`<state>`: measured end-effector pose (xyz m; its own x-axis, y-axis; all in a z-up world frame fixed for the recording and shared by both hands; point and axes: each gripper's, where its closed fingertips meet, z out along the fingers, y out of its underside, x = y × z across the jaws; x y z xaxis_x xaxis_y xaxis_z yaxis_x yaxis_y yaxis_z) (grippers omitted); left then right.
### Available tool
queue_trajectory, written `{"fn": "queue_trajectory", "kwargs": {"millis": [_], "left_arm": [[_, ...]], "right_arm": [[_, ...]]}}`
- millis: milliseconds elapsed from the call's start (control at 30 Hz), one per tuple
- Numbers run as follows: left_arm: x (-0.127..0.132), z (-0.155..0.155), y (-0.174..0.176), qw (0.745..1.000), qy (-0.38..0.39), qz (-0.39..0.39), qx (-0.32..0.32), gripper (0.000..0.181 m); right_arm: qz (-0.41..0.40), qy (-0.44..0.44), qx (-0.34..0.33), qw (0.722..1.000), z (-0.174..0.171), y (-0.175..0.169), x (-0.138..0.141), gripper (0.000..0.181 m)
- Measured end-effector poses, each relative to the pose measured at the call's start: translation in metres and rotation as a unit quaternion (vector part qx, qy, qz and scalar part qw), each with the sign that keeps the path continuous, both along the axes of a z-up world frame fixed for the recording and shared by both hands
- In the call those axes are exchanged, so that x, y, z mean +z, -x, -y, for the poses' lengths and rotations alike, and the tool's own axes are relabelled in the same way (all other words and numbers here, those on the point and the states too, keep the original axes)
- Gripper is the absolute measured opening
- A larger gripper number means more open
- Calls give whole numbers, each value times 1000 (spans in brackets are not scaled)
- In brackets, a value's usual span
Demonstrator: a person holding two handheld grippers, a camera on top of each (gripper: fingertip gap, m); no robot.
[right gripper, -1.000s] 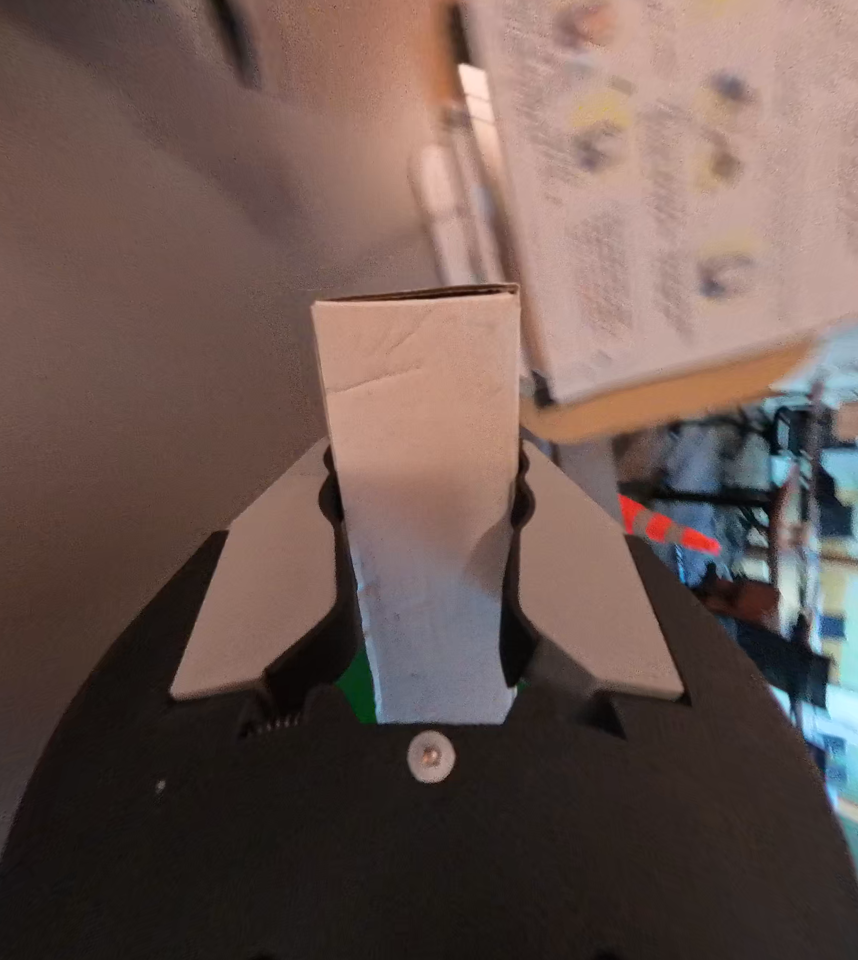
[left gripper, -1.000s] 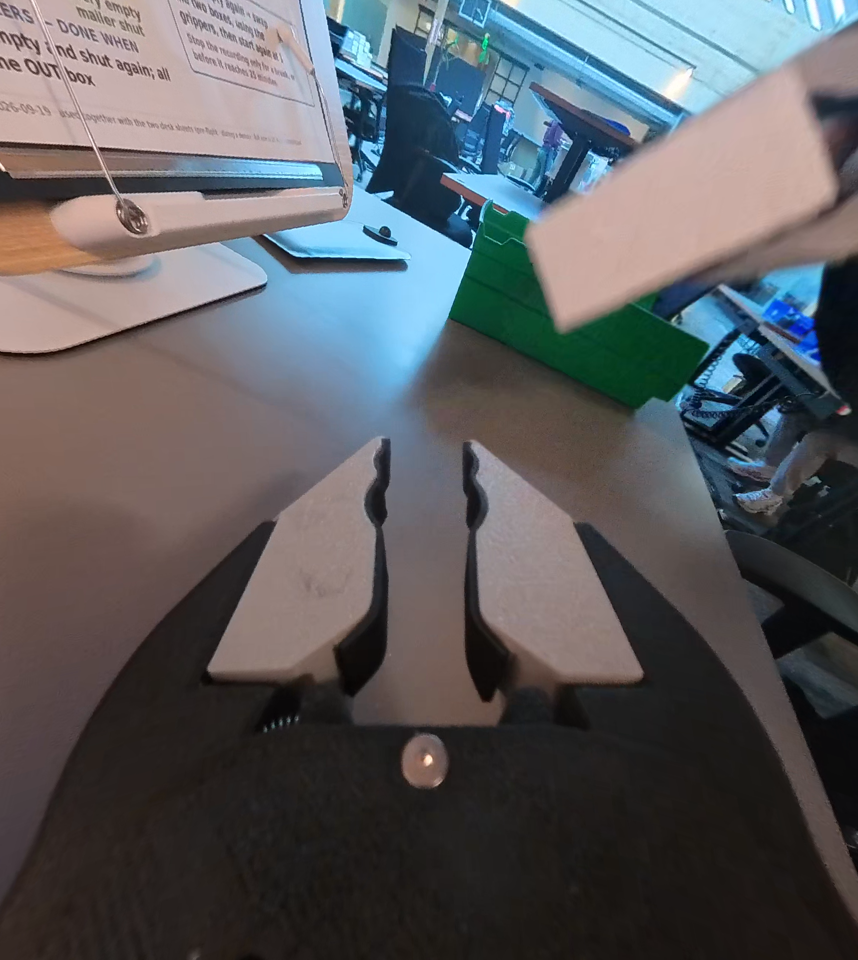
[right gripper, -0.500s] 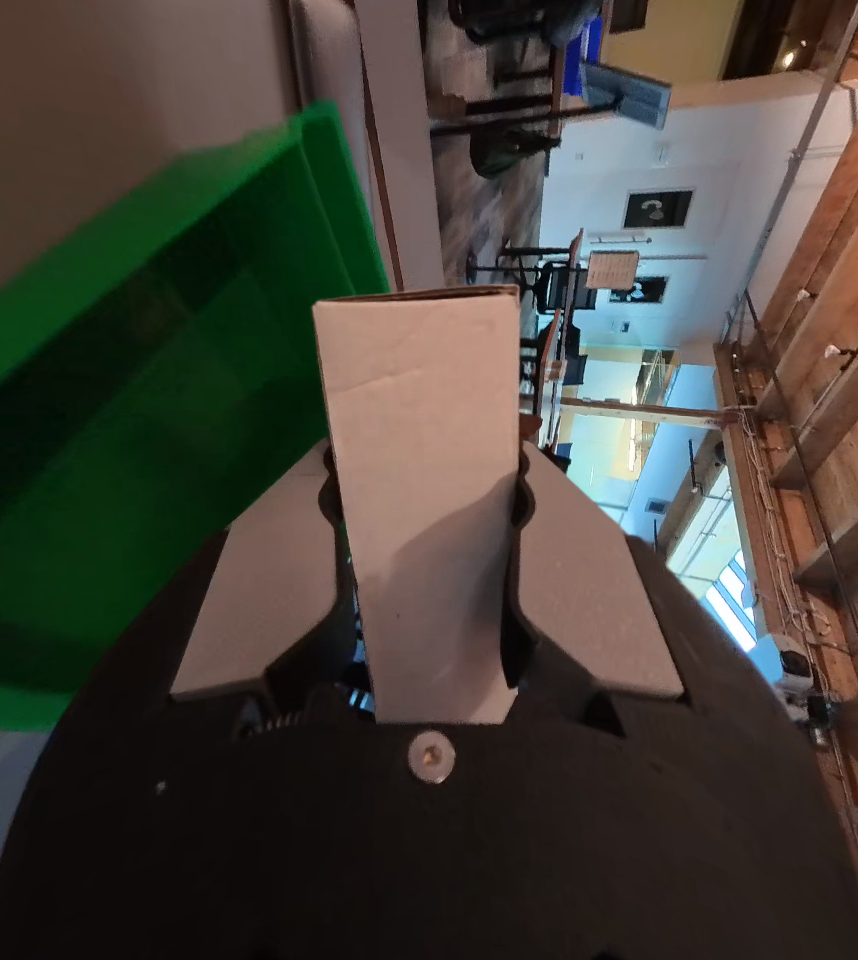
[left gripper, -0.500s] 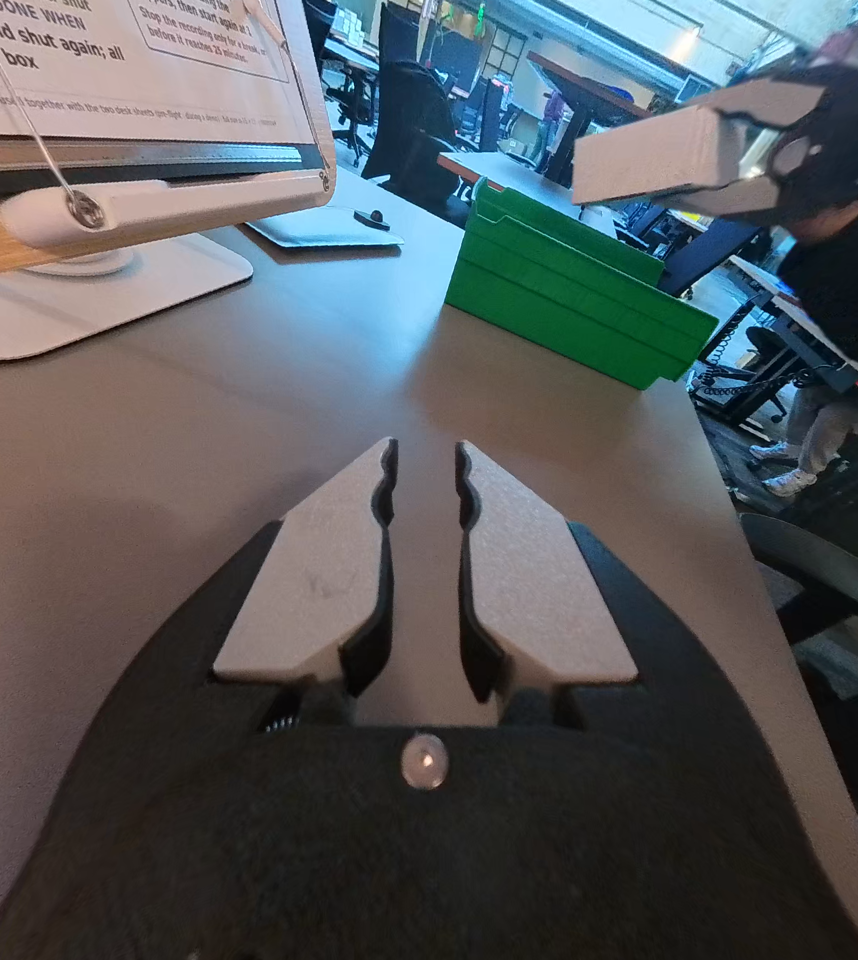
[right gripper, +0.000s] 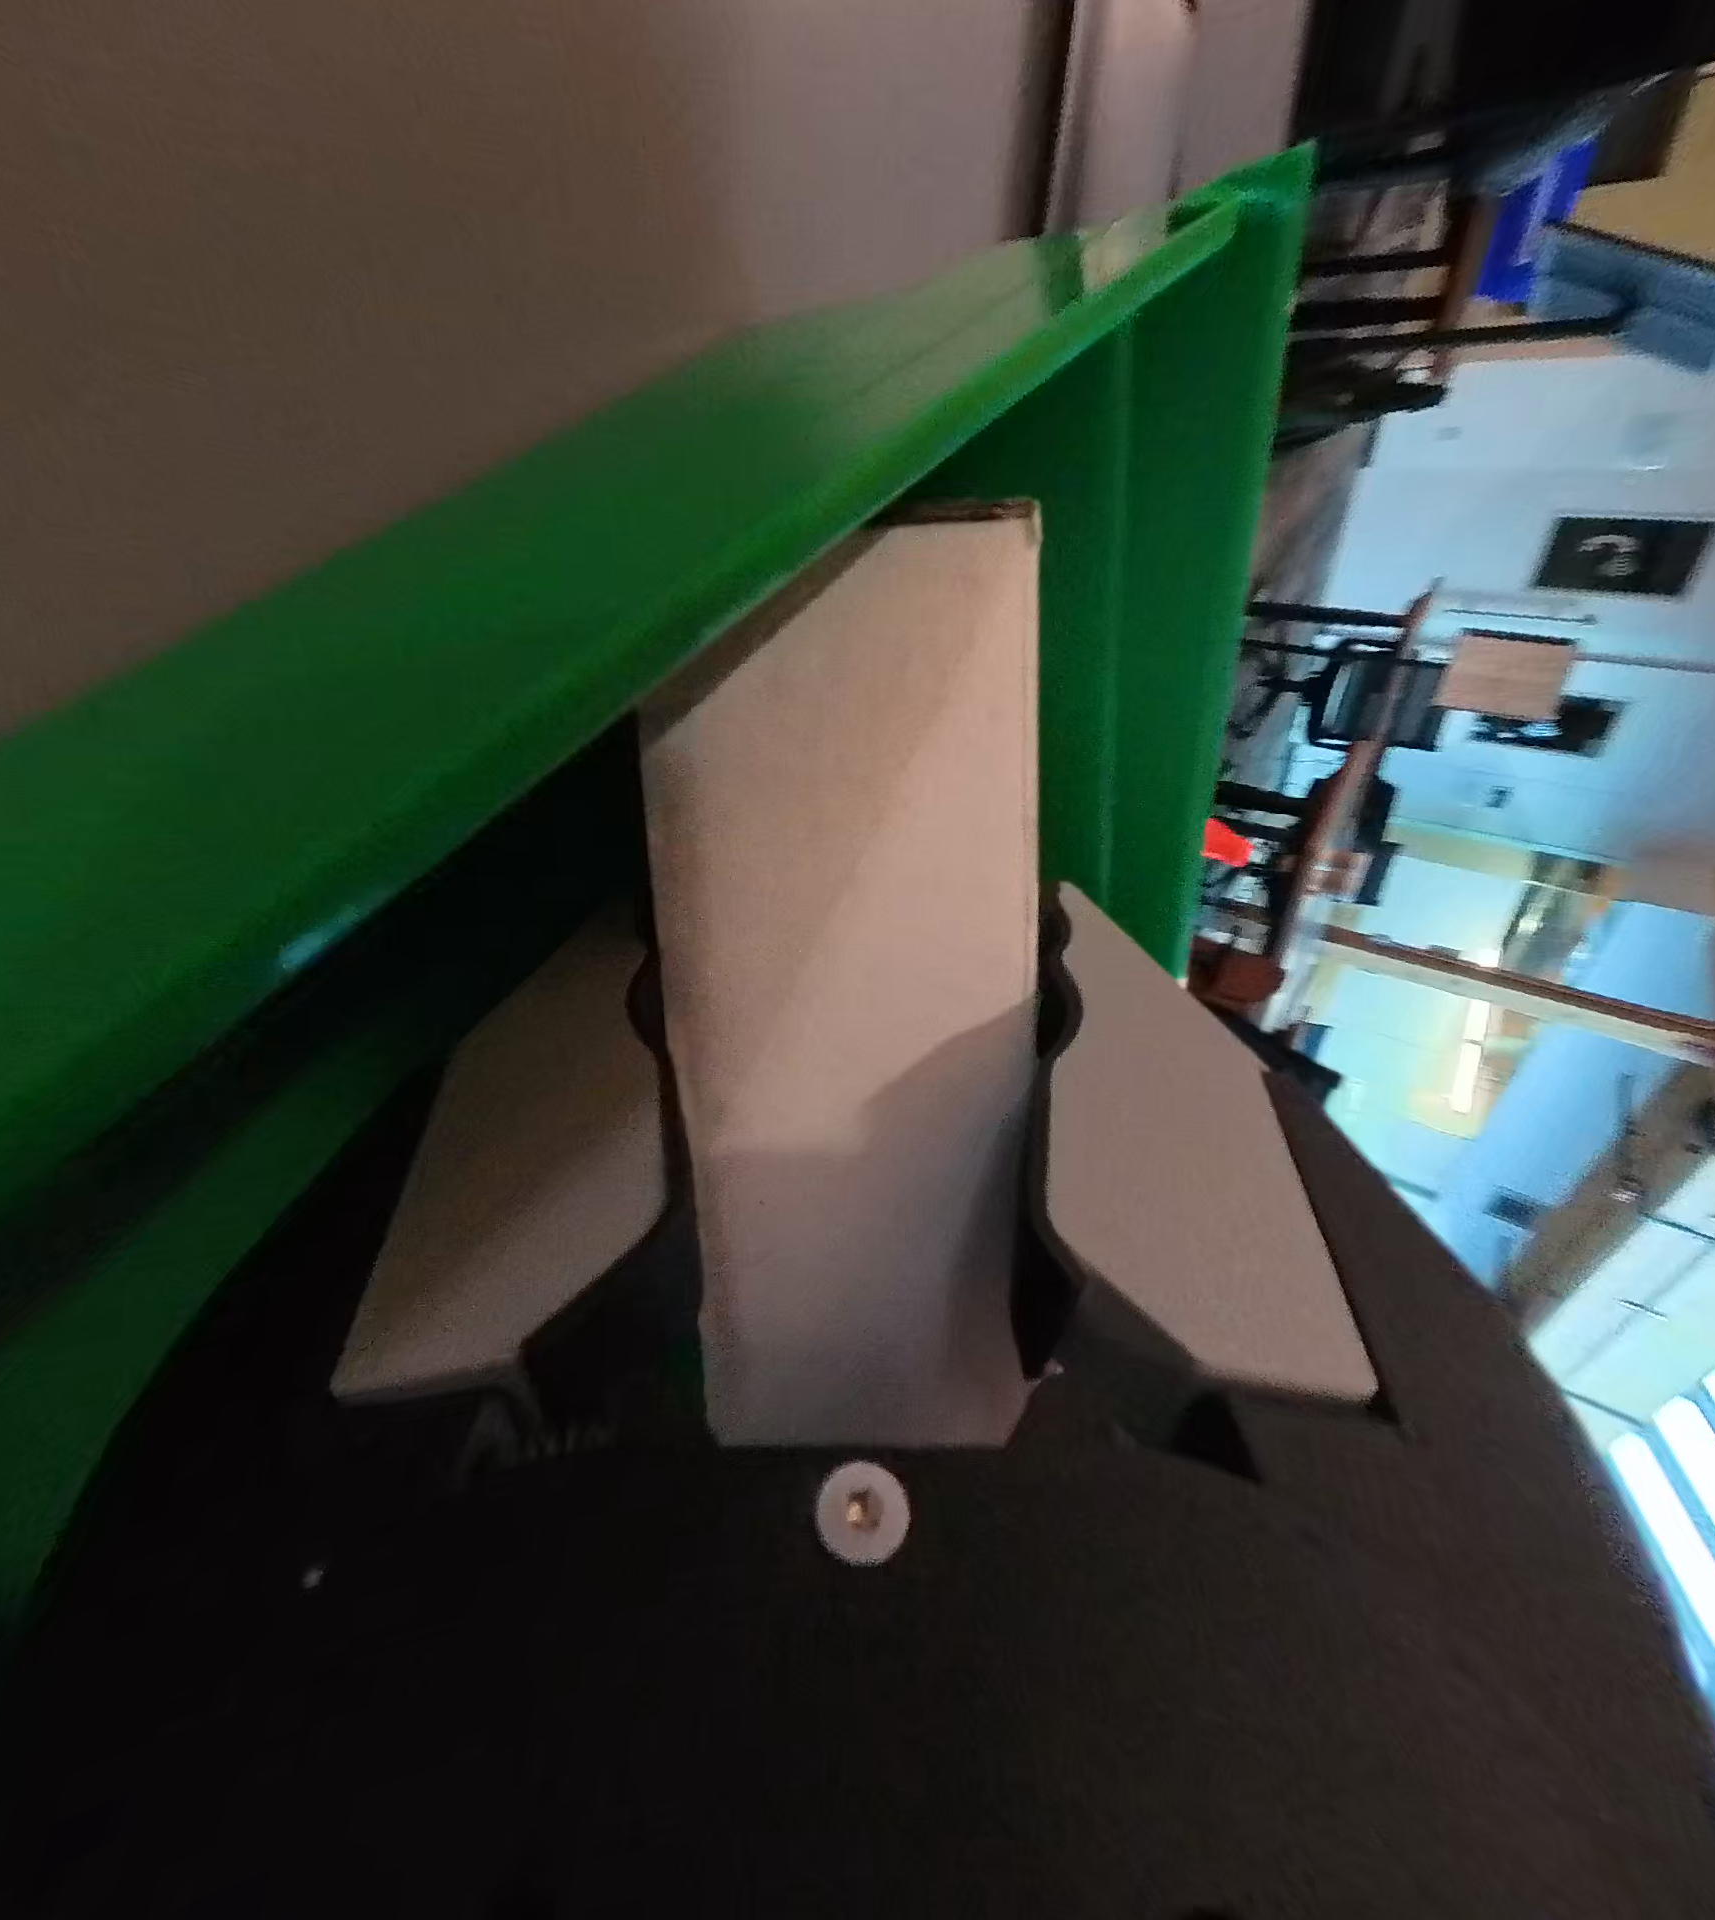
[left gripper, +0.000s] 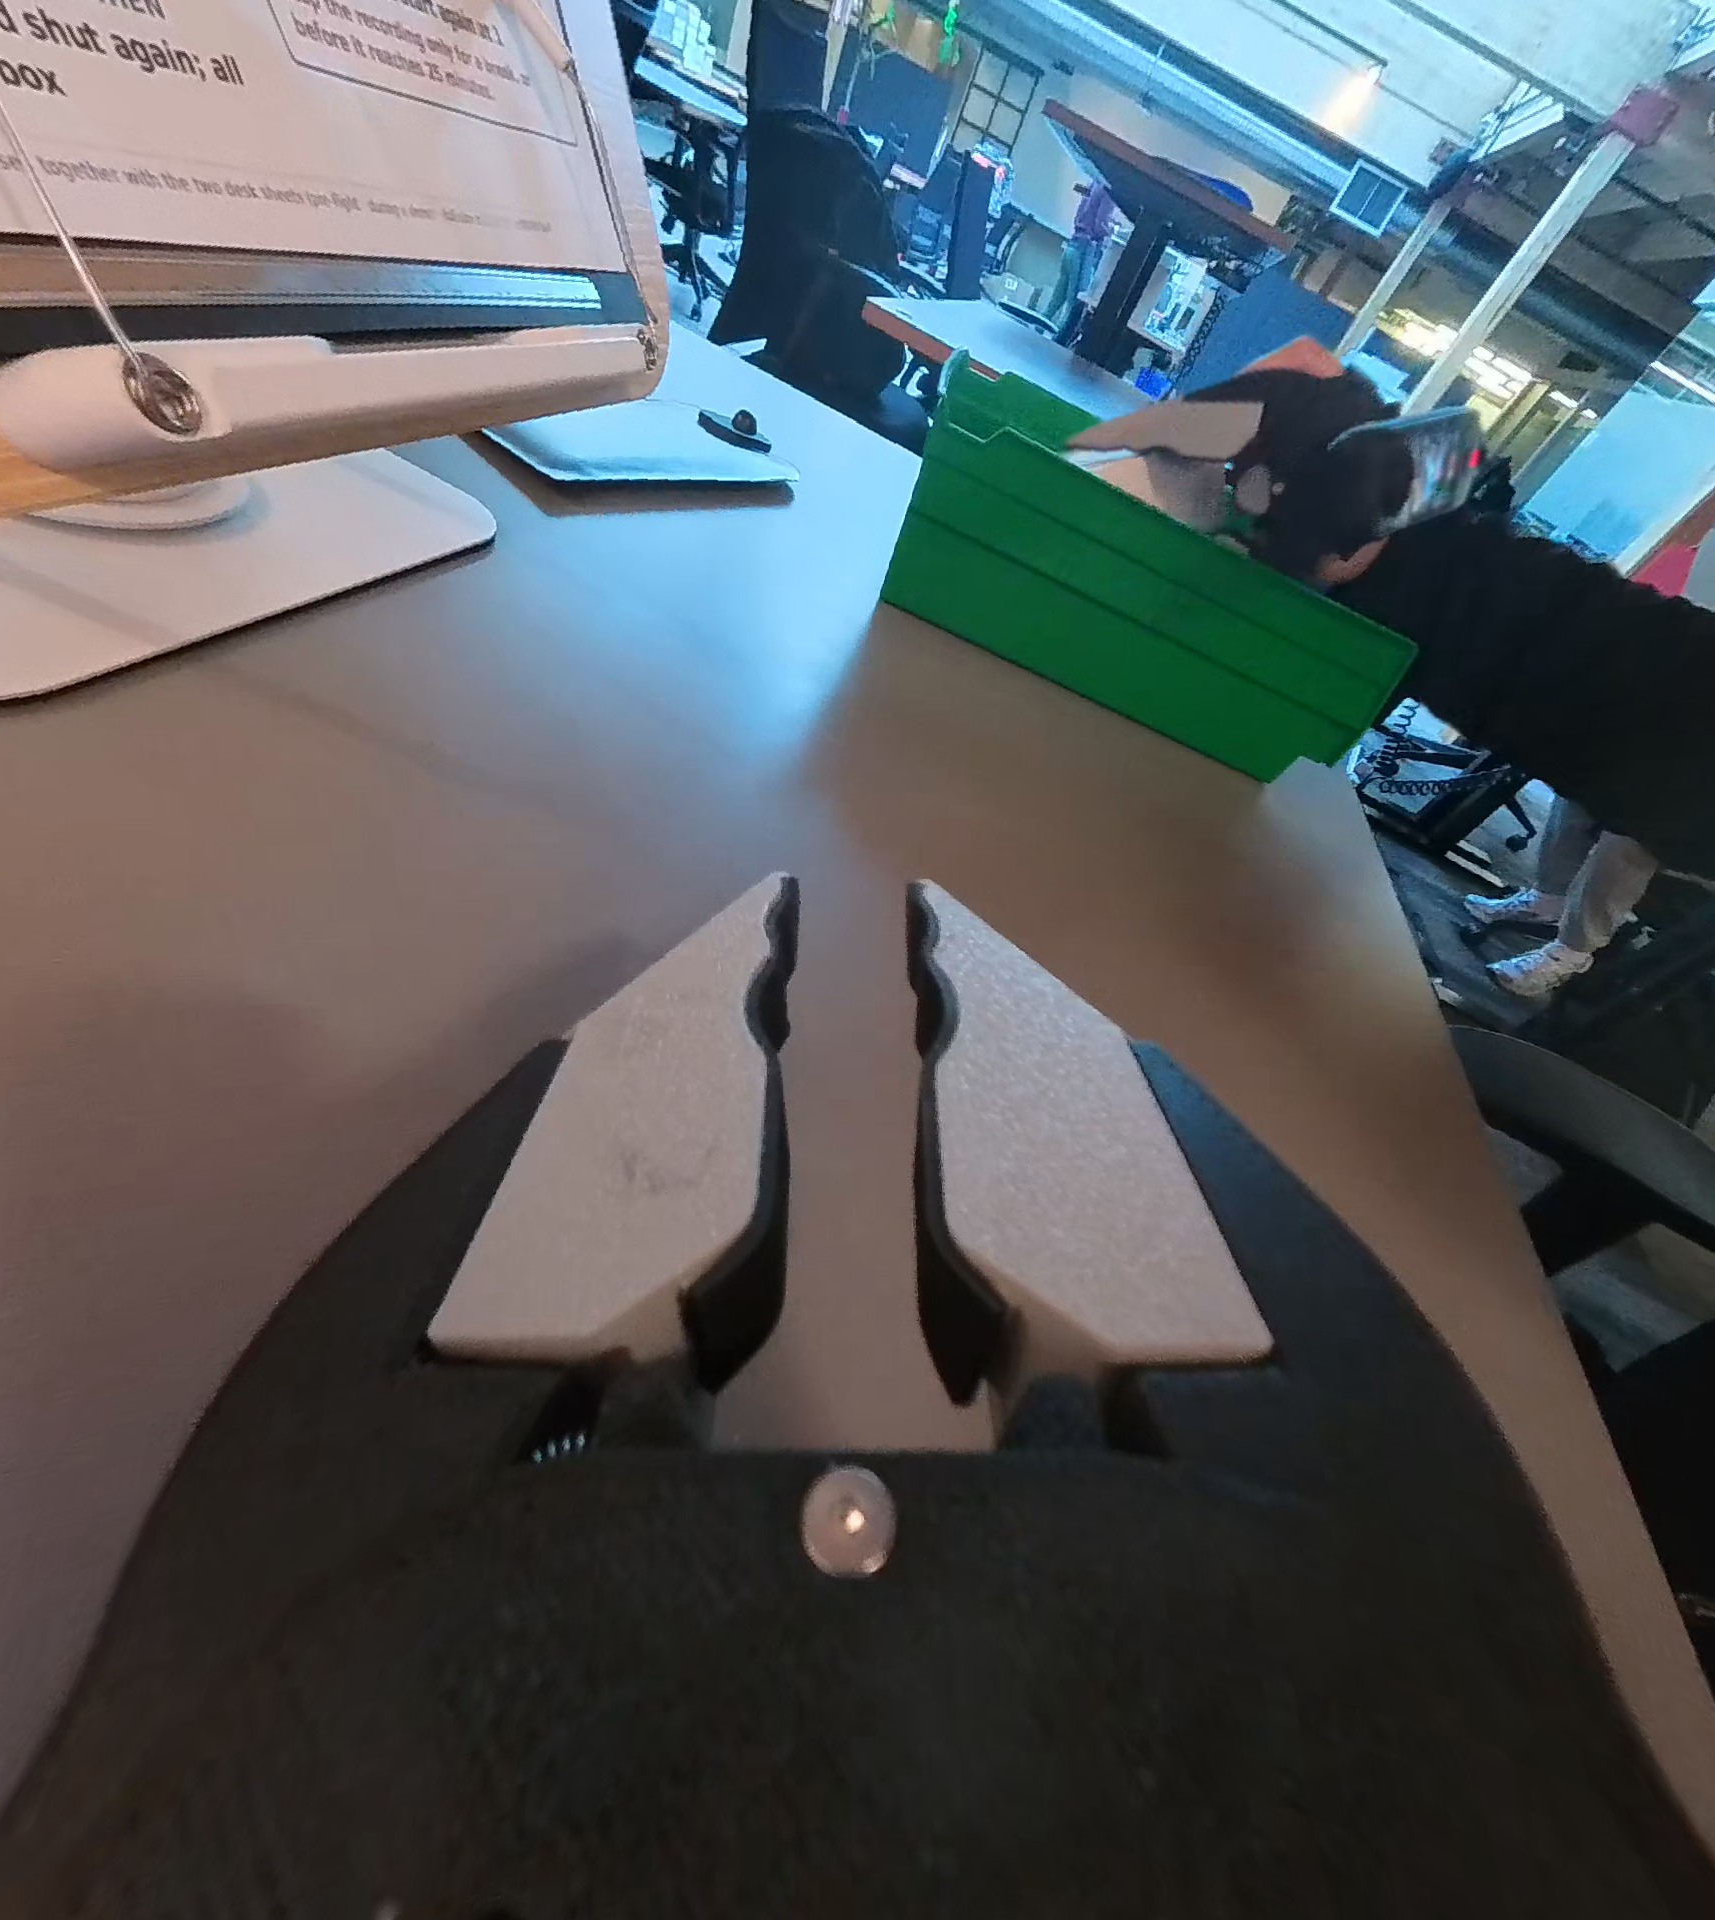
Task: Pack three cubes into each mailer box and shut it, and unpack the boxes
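One white mailer box (right gripper: 837, 935) clamped in the right tongs (right gripper: 848, 971) – lower it flat into the green bin (right gripper: 417, 748) before releasing; left tongs (left gripper: 851, 914) hover slightly parted – empty

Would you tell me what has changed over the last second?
The right gripper carried the white mailer box from near the document stand down into the green bin. Its grip stayed shut; the left gripper stayed empty, slightly open over the table.

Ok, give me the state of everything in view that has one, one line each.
Left gripper: open, empty, low over the table.
Right gripper: shut on the mailer.
Mailer: closed, held inside the bin.
Bin: upright on the table.
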<state>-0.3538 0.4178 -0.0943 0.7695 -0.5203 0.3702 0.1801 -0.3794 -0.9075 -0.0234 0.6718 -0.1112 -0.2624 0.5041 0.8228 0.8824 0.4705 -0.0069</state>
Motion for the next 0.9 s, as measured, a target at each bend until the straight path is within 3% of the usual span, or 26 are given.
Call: {"fn": "queue_trajectory", "kwargs": {"millis": [267, 400, 633, 900], "left_arm": [[-2, 1, -3, 1000, 5, -1, -5, 18], [-3, 2, -5, 1000, 6, -9, -6, 18], [-2, 2, -5, 1000, 3, -11, -4, 18], [-5, 2, -9, 1000, 5, -26, -12, 18]], "right_arm": [[56, 71, -60, 994, 16, -51, -1, 73], [77, 55, -102, 990, 8, -76, -3, 72], [138, 66, -142, 978, 7, -96, -21, 87], [113, -24, -180, 977, -24, -88, -5, 76]]}}
